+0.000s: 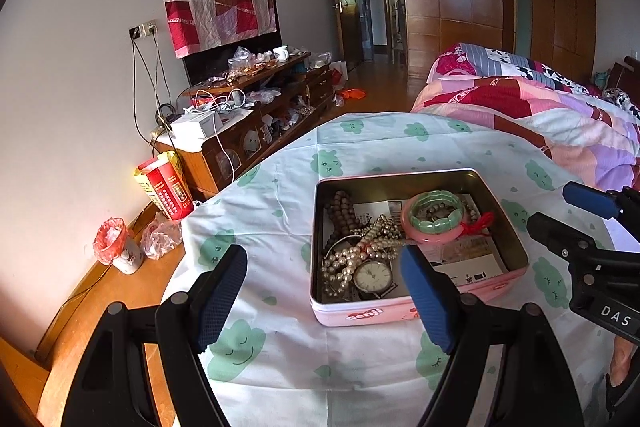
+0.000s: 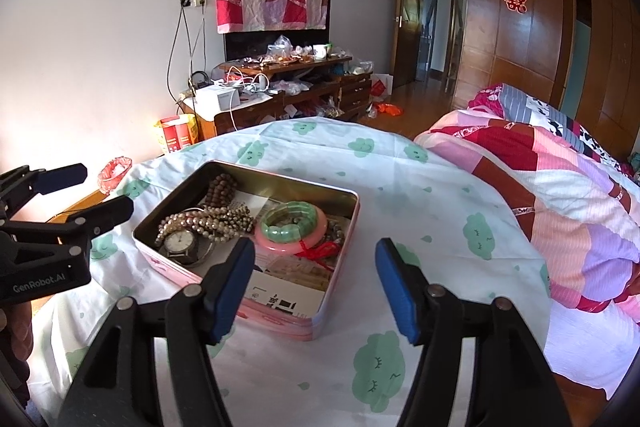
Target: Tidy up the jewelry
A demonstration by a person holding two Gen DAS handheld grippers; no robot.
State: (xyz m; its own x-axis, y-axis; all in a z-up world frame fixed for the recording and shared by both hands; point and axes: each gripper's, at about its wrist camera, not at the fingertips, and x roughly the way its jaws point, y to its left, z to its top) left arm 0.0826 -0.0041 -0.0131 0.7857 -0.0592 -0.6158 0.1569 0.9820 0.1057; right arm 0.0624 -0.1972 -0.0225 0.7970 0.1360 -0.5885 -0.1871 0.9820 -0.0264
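Where left gripper [image 1: 324,295] finger overlaps, tin [image 1: 400,311] front rim hidden

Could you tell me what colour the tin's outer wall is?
Pink tin, clearest in the left wrist view.

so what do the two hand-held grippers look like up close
Both match: the left hand-held gripper and the right hand-held gripper have black plastic scissor-style arms joined by round silver rivets, and each finger ends in a blue textured pad. White lettering on the bodies reads GenRobot.AI on the left one and DAS on the right. No cables are visible.
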